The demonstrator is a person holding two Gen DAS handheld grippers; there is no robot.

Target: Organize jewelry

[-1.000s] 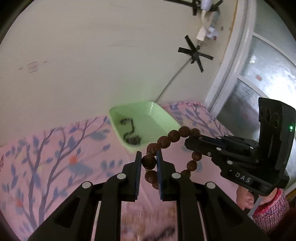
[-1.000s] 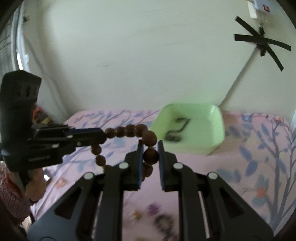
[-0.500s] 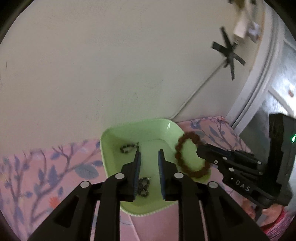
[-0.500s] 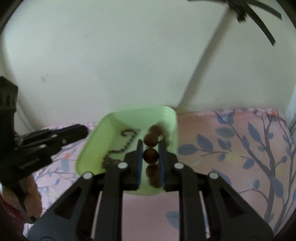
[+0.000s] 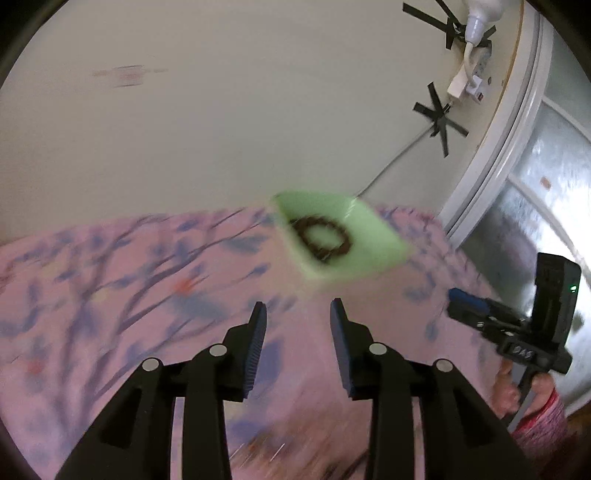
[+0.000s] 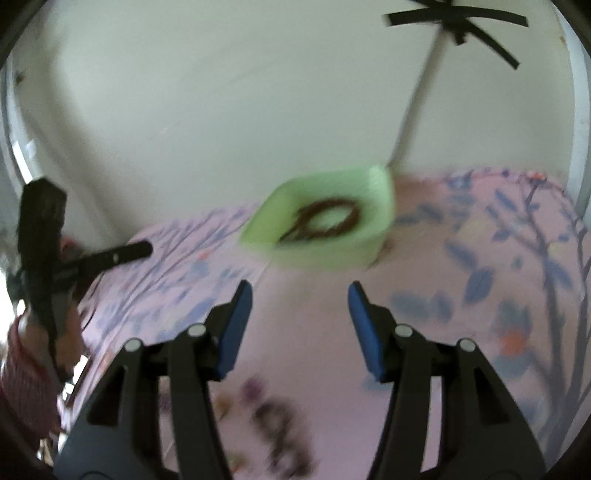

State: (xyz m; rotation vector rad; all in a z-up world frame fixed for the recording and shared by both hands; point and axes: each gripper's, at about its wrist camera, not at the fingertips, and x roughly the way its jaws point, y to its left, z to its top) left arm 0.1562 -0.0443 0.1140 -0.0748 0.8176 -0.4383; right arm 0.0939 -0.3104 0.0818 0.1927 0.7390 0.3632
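The left gripper point(image 5: 295, 314) had its jaws apart and opening, with nothing between them, only the blurred pink cloth with its blue branch print point(image 5: 129, 280) showing in the gap. The right gripper point(image 6: 300, 295) likewise had its jaws spread wider and opening, empty, over the same cloth. Beyond both sets of jaws sat the green tray point(image 5: 373, 236), which serves as the landmark here: it lay on the cloth at its far edge, close against the pale wall point(image 5: 221, 110). Inside the tray lay the brown bead bracelet point(image 5: 325, 240) as a loose ring, also seen from the right wrist camera point(image 6: 325, 219), with a thinner dark strand beside it that was too smeared to make out. To the right of the tray, nearer the camera in the left wrist view, the right gripper's body showed with a hand point(image 5: 517, 387) under it. In the right wrist view, left of the tray, the left gripper's black finger point(image 6: 122, 253) reached over the cloth. Above the tray a white cable point(image 6: 413, 103) ran up the wall under crossed black tape point(image 6: 458, 22). Nearer than the tray, some dark blurred trinkets point(image 6: 280, 424) lay on the cloth.
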